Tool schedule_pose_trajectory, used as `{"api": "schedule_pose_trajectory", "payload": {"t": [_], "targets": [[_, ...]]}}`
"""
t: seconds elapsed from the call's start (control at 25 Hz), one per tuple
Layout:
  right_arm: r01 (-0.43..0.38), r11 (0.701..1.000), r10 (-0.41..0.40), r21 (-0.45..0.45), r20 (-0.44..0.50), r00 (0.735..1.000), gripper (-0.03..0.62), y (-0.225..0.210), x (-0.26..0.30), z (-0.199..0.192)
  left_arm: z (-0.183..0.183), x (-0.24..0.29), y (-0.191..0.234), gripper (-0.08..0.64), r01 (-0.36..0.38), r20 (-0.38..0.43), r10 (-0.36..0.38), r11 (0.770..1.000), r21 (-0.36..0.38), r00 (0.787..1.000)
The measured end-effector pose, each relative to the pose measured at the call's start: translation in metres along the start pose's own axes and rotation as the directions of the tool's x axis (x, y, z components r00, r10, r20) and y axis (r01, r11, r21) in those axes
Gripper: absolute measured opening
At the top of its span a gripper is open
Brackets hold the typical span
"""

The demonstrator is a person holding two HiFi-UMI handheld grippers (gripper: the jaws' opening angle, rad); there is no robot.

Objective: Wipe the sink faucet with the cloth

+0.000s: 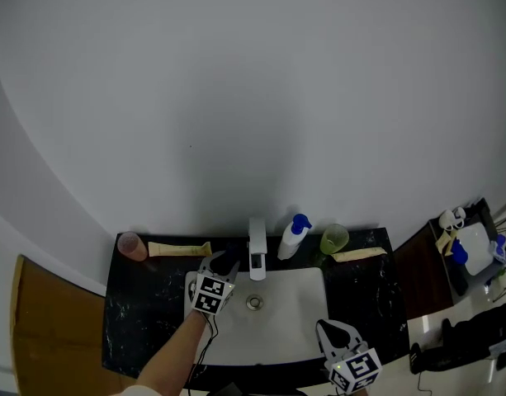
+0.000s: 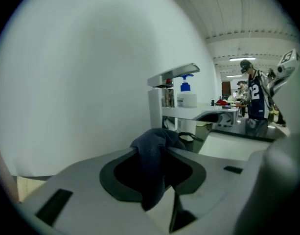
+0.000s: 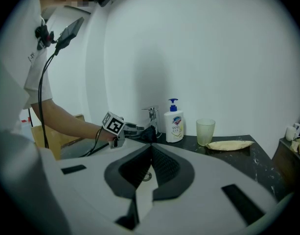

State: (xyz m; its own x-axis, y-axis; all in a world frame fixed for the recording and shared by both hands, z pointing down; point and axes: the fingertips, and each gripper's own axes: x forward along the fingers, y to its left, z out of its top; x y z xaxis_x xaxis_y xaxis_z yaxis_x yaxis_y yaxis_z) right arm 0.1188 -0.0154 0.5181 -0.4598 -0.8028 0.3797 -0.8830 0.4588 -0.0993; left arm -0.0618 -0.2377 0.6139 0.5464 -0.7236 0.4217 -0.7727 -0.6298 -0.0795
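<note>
Beside the faucet, left gripper pinches the dark cloth at its tips, likely to present a wiping pad; right gripper hangs closed and empty at the sink front, out of the way.

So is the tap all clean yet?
Done: the cloth is picked up, pinched in the left hand-held gripper. In hand: it is held close beside the faucet; touching or not, I cannot tell. Left: the wiping itself, it seems. The right hand-held gripper is shut and empty.
</note>
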Motion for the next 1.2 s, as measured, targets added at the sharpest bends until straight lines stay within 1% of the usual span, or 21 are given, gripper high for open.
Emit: {"api": "schedule_pose_trajectory", "payload": {"t": [0.04, 0.08, 0.12, 0.16, 0.24, 0.28, 0.36, 0.44, 0.56, 0.64, 0.68, 0.76, 0.8, 0.84, 0.88, 0.96, 1.04, 1.08, 1.12, 1.2], "targets": [[0.000, 1.000, 0.000, -0.001, 0.001, 1.000, 0.006, 0.000, 0.000, 0.002, -0.002, -0.006, 0.007, 0.118, -0.007, -0.006, 0.007, 1.000, -0.007, 1.000], [0.000, 1.000, 0.000, -0.003, 0.001, 1.000, 0.006, 0.000, 0.000, 0.004, -0.005, -0.011, 0.008, 0.118, 0.008, -0.011, -0.008, 1.000, 0.004, 1.000], [0.000, 1.000, 0.000, -0.004, 0.002, 1.000, 0.006, 0.001, 0.000, 0.005, -0.008, -0.015, 0.003, 0.118, 0.043, -0.014, -0.042, 0.999, 0.028, 0.999], [0.000, 1.000, 0.000, -0.003, 0.004, 1.000, 0.006, 0.001, -0.001, 0.005, -0.011, -0.018, -0.007, 0.118, 0.094, -0.015, -0.093, 0.994, 0.059, 0.996], [0.002, 1.000, -0.002, 0.000, 0.007, 1.000, 0.006, -0.001, -0.002, 0.003, -0.011, -0.020, -0.037, 0.118, 0.206, -0.013, -0.206, 0.972, 0.111, 0.978], [0.003, 1.000, -0.003, -0.001, 0.006, 1.000, 0.006, -0.001, -0.002, 0.003, -0.008, -0.018, -0.051, 0.118, 0.245, -0.008, -0.246, 0.961, 0.130, 0.969], [0.006, 1.000, -0.006, -0.004, 0.003, 1.000, 0.006, -0.002, -0.003, 0.004, 0.003, -0.008, -0.070, 0.118, 0.281, 0.003, -0.285, 0.949, 0.144, 0.959], [0.009, 1.000, -0.009, -0.002, 0.003, 1.000, 0.006, -0.001, -0.004, 0.003, 0.010, 0.008, -0.073, 0.118, 0.265, 0.004, -0.268, 0.955, 0.136, 0.963], [0.016, 1.000, -0.016, 0.004, 0.003, 1.000, 0.006, -0.002, -0.007, 0.001, 0.017, 0.023, -0.053, 0.118, 0.196, 0.000, -0.197, 0.977, 0.085, 0.980], [0.027, 1.000, -0.027, 0.006, 0.001, 1.000, 0.006, -0.005, -0.010, 0.001, 0.017, 0.020, -0.039, 0.120, 0.155, 0.000, -0.156, 0.984, 0.083, 0.988], [0.032, 0.999, -0.032, 0.009, 0.002, 0.999, 0.006, -0.007, -0.012, 0.000, 0.015, 0.016, -0.029, 0.120, 0.123, 0.002, -0.123, 0.990, 0.072, 0.992], [0.038, 0.999, -0.038, 0.009, 0.004, 0.999, 0.006, -0.009, -0.016, 0.000, 0.008, 0.004, -0.009, 0.120, 0.061, -0.004, -0.061, 0.998, 0.007, 0.998], [0.039, 0.999, -0.039, 0.009, 0.007, 0.999, 0.006, -0.010, -0.017, 0.000, 0.005, -0.001, -0.003, 0.120, 0.055, -0.011, -0.055, 0.998, -0.004, 0.998], [0.041, 0.999, -0.041, 0.010, 0.009, 0.999, 0.006, -0.010, -0.018, -0.001, 0.003, -0.004, -0.004, 0.120, 0.075, -0.017, -0.074, 0.997, 0.016, 0.997], [0.042, 0.999, -0.042, 0.012, 0.012, 0.999, 0.006, -0.010, -0.019, -0.001, 0.003, -0.006, -0.012, 0.119, 0.115, -0.019, -0.114, 0.992, 0.059, 0.993], [0.042, 0.999, -0.042, 0.012, 0.012, 0.999, 0.006, -0.008, -0.019, -0.001, 0.006, -0.006, -0.038, 0.120, 0.205, -0.017, -0.205, 0.968, 0.142, 0.979], [0.039, 0.999, -0.039, 0.010, 0.011, 0.999, 0.006, -0.006, -0.017, 0.000, 0.012, 0.002, -0.060, 0.118, 0.250, -0.015, -0.252, 0.951, 0.182, 0.968], [0.037, 0.999, -0.037, 0.010, 0.012, 0.999, 0.006, -0.005, -0.016, 0.000, 0.015, 0.008, -0.066, 0.120, 0.253, -0.013, -0.255, 0.949, 0.188, 0.967], [0.036, 0.999, -0.037, 0.009, 0.013, 0.999, 0.006, -0.005, -0.016, 0.000, 0.018, 0.014, -0.068, 0.120, 0.244, -0.009, -0.246, 0.953, 0.182, 0.969], [0.039, 0.999, -0.039, 0.007, 0.016, 0.999, 0.006, -0.005, -0.016, 0.002, 0.022, 0.021, -0.057, 0.120, 0.209, -0.001, -0.210, 0.969, 0.132, 0.978]]}}
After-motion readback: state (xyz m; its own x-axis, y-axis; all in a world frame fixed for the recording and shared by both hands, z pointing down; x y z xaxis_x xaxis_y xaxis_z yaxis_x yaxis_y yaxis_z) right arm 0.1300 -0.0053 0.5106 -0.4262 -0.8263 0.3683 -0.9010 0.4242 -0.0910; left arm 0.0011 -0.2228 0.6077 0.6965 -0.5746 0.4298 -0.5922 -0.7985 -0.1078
